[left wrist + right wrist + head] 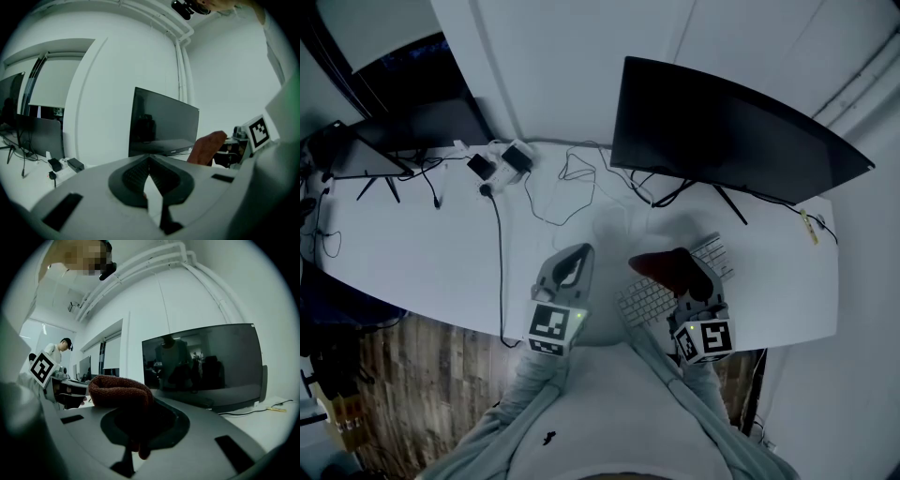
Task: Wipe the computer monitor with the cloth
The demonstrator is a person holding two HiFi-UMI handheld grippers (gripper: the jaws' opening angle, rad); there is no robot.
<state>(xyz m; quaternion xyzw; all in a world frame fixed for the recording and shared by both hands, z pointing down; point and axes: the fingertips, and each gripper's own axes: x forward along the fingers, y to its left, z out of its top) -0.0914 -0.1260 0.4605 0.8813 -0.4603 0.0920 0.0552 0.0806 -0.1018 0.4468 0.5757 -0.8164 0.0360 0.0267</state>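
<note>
Two grippers sit in front of the monitor (pixel 722 127), above the white surface (pixel 422 258). Right gripper (pixel 133 420): jaws clamped on the cloth (pixel 119 392), a rust-brown wad bulging out above them, short of the monitor and not touching the screen. Left gripper (pixel 150 161): jaws closed tip to tip with nothing between them, in front of the monitor near its left edge. Keyboard (pixel 649 302) lies in front of the monitor, partly under the right gripper. Screen is dark. Loose cables (pixel 572 178) lie on the surface just left of the monitor.
</note>
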